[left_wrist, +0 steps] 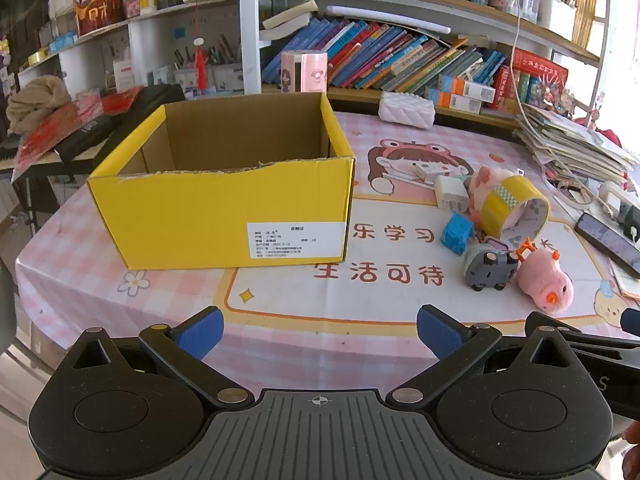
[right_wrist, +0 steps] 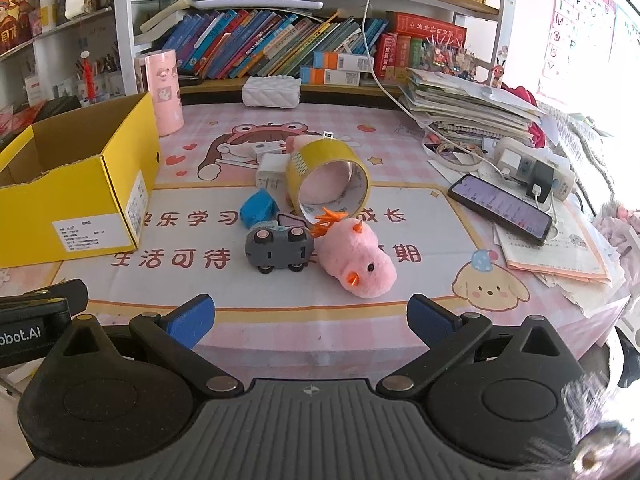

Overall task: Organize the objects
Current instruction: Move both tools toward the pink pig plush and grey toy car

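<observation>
An open yellow cardboard box (left_wrist: 224,216) (right_wrist: 80,200) stands on the left of the table, and what I see of its inside is bare. To its right lies a cluster: a yellow tape roll (right_wrist: 328,176) (left_wrist: 514,210), a blue block (right_wrist: 258,208) (left_wrist: 456,234), a grey toy car (right_wrist: 278,250) (left_wrist: 490,268), a pink plush chick (right_wrist: 360,258) (left_wrist: 546,284), white chargers (right_wrist: 272,170) and another pink plush (left_wrist: 486,182). My left gripper (left_wrist: 320,332) hangs open at the table's near edge in front of the box. My right gripper (right_wrist: 312,320) is open too, just short of the car and chick.
A pink tablecloth (right_wrist: 420,152) covers the table. A phone (right_wrist: 500,208) on charge, a power strip (right_wrist: 536,172) and a paper stack (right_wrist: 464,108) crowd the right side. A pink cylinder (right_wrist: 162,92) and a white pouch (right_wrist: 272,94) stand at the back before bookshelves (right_wrist: 280,48).
</observation>
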`<state>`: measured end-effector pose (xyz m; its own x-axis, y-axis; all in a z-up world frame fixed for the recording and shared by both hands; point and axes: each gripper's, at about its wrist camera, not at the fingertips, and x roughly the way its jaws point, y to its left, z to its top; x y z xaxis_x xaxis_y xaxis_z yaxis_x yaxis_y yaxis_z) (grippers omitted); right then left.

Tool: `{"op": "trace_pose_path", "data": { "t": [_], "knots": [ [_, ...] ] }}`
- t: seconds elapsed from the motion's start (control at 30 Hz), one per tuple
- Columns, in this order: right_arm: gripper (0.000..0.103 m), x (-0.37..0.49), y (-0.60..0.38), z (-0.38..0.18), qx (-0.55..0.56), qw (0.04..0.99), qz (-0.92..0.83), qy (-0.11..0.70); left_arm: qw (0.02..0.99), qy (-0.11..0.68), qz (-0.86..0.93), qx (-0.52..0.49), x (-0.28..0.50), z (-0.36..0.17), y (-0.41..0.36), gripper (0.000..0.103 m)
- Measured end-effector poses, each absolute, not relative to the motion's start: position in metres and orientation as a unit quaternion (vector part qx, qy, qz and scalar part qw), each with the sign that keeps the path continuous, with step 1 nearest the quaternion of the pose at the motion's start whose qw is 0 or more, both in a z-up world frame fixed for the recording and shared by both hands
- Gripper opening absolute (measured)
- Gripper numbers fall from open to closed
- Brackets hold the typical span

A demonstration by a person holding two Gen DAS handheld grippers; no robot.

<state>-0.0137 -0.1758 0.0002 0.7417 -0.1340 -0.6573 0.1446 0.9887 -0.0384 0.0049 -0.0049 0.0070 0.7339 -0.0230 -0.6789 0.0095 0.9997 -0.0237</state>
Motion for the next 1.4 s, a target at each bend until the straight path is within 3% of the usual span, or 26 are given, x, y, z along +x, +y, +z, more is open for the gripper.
{"op": "trace_pose_path", "data": {
  "t": [1.4],
  "knots": [
    [0.103, -0.0169, -0.1688, 0.0006, 0.003, 0.932, -0.076, 0.353, 0.929, 0.371, -0.009, -0.006, 0.0111, 0.0039, 0.0053, 0.103]
  ]
}}
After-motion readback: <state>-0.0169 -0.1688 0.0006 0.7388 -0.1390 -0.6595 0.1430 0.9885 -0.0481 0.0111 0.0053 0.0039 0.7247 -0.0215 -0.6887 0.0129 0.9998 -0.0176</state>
